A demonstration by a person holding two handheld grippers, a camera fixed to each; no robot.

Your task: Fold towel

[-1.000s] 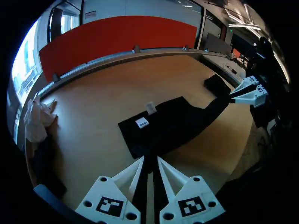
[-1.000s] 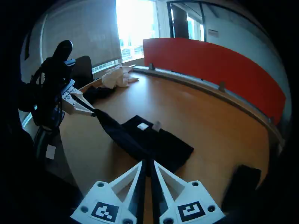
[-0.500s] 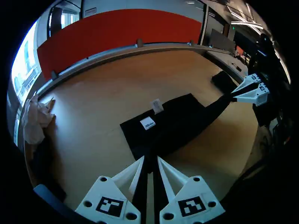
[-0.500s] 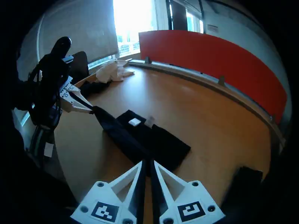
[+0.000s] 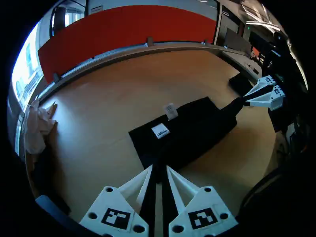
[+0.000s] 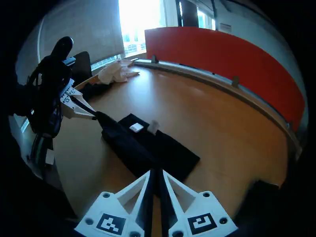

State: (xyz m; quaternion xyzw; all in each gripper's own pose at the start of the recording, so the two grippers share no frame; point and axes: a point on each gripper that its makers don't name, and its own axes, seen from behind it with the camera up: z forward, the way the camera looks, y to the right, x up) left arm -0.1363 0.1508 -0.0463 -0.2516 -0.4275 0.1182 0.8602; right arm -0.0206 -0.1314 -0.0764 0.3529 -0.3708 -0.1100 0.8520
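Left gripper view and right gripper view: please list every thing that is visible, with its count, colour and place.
towel: one, black, spread on the middle of the table, its near edge held at both ends
labels: two, white, on the towel
table: one, light brown wood, under everything
partition: one, red, along the table's far edge
cloth pile: one, cream, at the table's edge by the window
dark object: one, black, on the table beyond the towel; I cannot tell what it is
left gripper: one, white, shut on the towel
right gripper: one, white, shut on the towel
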